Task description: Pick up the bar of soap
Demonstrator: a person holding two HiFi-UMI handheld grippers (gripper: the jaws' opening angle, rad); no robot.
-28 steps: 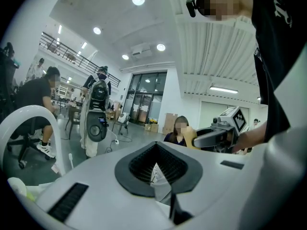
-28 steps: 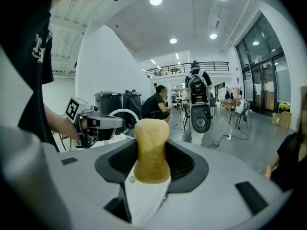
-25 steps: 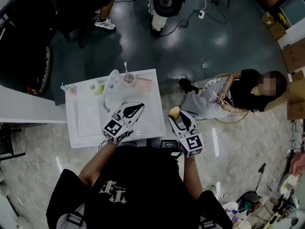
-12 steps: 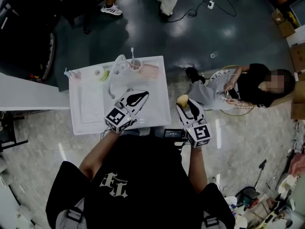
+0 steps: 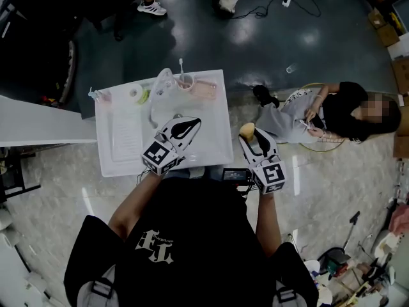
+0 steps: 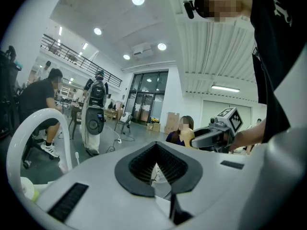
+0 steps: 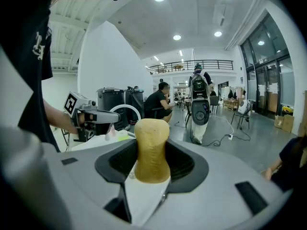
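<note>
The tan, waisted bar of soap [image 7: 152,150] stands upright, pinched in the right gripper [image 7: 151,172], off the table's [image 5: 217,155] right edge.

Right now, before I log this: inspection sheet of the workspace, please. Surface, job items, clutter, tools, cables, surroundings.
Surface: white sink unit, faucet at its far side.
Job's things: bar of soap off the surface, upright in the right tool.
Clutter: cup with toothbrush, pink dish, white roll along the far edge.
Tools: left tool jaws together, empty, over the sink; right tool shut on the soap, off the sink's right edge.
Cables: lead and power strip on the dark floor.
Surroundings: person seated on the floor; cardboard boxes.
</note>
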